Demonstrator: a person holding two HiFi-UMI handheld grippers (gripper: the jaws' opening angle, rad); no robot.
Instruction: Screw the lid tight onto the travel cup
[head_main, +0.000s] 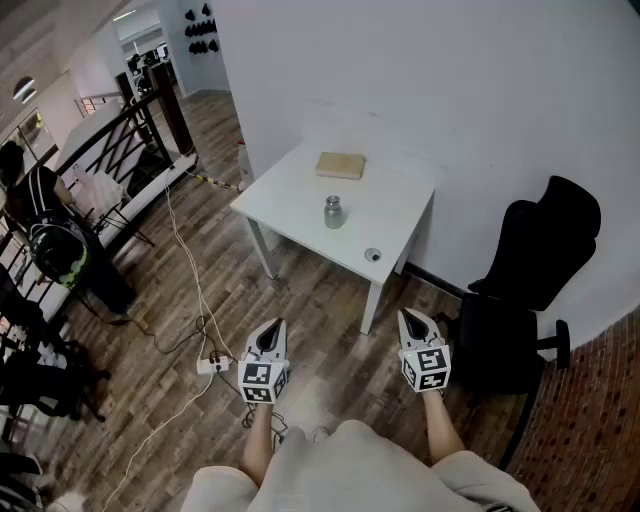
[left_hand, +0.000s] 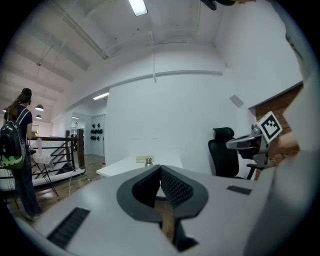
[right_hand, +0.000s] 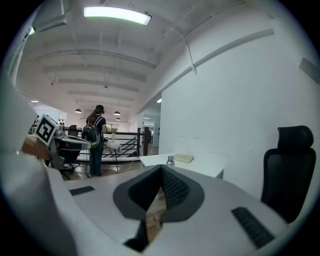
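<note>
A small steel travel cup (head_main: 334, 212) stands upright near the middle of a white table (head_main: 290, 190). Its round lid (head_main: 373, 255) lies apart from it, near the table's front right corner. The cup also shows far off in the left gripper view (left_hand: 148, 162) and in the right gripper view (right_hand: 170, 160). My left gripper (head_main: 272, 330) and right gripper (head_main: 414, 321) hang over the wooden floor, well short of the table. Both are shut with nothing between the jaws. The left gripper's tips (left_hand: 160, 170) and the right gripper's tips (right_hand: 161, 170) point toward the table.
A tan flat book (head_main: 340, 165) lies at the table's far side. A black office chair (head_main: 530, 290) stands right of the table against the white wall. Cables and a power strip (head_main: 214, 364) lie on the floor at left. A person with a backpack (right_hand: 93, 137) stands by a railing.
</note>
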